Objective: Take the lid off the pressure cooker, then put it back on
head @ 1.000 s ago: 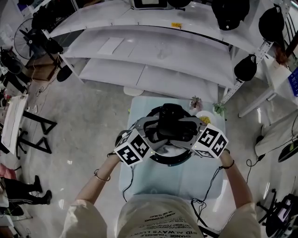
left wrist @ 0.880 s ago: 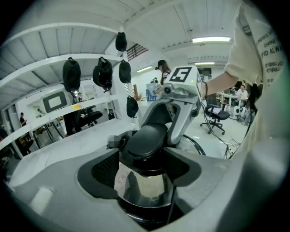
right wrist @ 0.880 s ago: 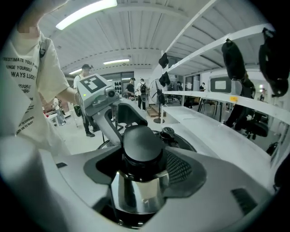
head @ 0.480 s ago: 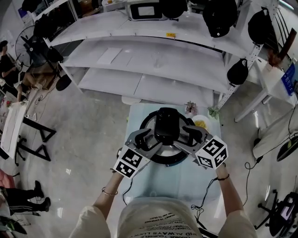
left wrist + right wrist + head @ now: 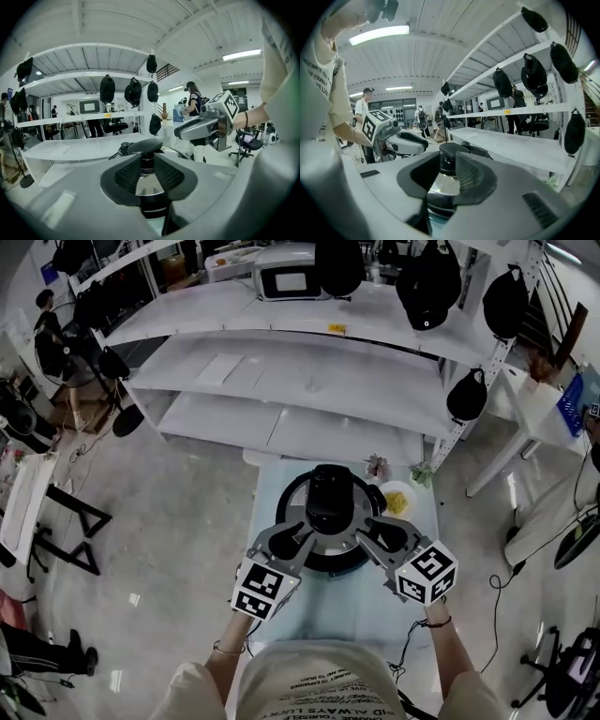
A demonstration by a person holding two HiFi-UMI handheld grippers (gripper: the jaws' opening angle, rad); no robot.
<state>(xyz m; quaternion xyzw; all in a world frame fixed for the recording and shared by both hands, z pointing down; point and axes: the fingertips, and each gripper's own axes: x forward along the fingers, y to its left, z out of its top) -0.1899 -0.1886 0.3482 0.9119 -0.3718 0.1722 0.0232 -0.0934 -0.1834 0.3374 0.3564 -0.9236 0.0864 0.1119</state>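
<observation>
The pressure cooker point(image 5: 292, 498) stands on a pale blue table point(image 5: 328, 601), its chrome lid on and the lid's black handle point(image 5: 329, 495) pointing at me. My left gripper point(image 5: 298, 532) and right gripper point(image 5: 373, 532) hover at the cooker's near rim, one each side of the handle's end, holding nothing. Both pairs of jaws are closing, with a narrow gap still between the pads. In the left gripper view the black handle end point(image 5: 145, 146) and chrome lid show beyond the pads point(image 5: 129, 176). The right gripper view shows the same handle end point(image 5: 452, 150) and chrome past its pads point(image 5: 468, 176).
A small plate of yellow food point(image 5: 397, 498) and a little plant point(image 5: 377, 465) sit at the table's far right corner. Behind stand white shelves point(image 5: 281, 381) with black helmets point(image 5: 466, 395) hanging from them. A black cable hangs off the table's near edge.
Both grippers have drawn back from over the lid toward me and risen a little. Their jaws, wide a second ago, now stand much narrower. The lid stays on the cooker.
</observation>
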